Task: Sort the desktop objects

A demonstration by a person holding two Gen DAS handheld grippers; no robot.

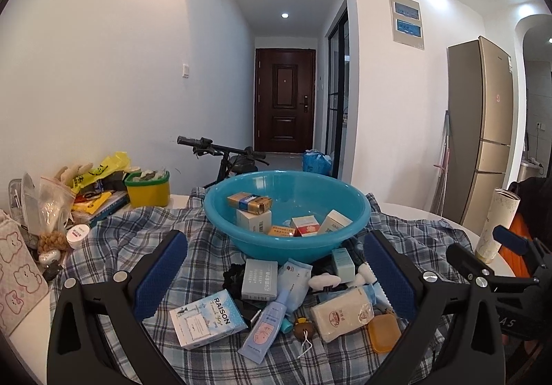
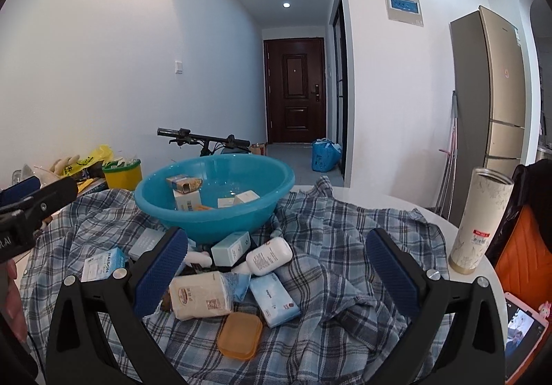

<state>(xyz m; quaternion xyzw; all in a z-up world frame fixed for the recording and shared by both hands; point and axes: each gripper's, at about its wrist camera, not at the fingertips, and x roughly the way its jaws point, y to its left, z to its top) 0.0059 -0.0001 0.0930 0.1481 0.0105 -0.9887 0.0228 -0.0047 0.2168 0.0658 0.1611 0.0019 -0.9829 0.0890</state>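
Teal basin (image 1: 286, 212) behind piled boxes, tumbler (image 2: 479, 219) right, claws spread

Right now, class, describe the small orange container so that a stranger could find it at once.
Start at the big turquoise plastic basin on the blue plaid cloth. In front of it lies a pile of boxes and packets; nearest the camera is the flat orange rounded-corner plastic case, the only orange, unprinted item there.
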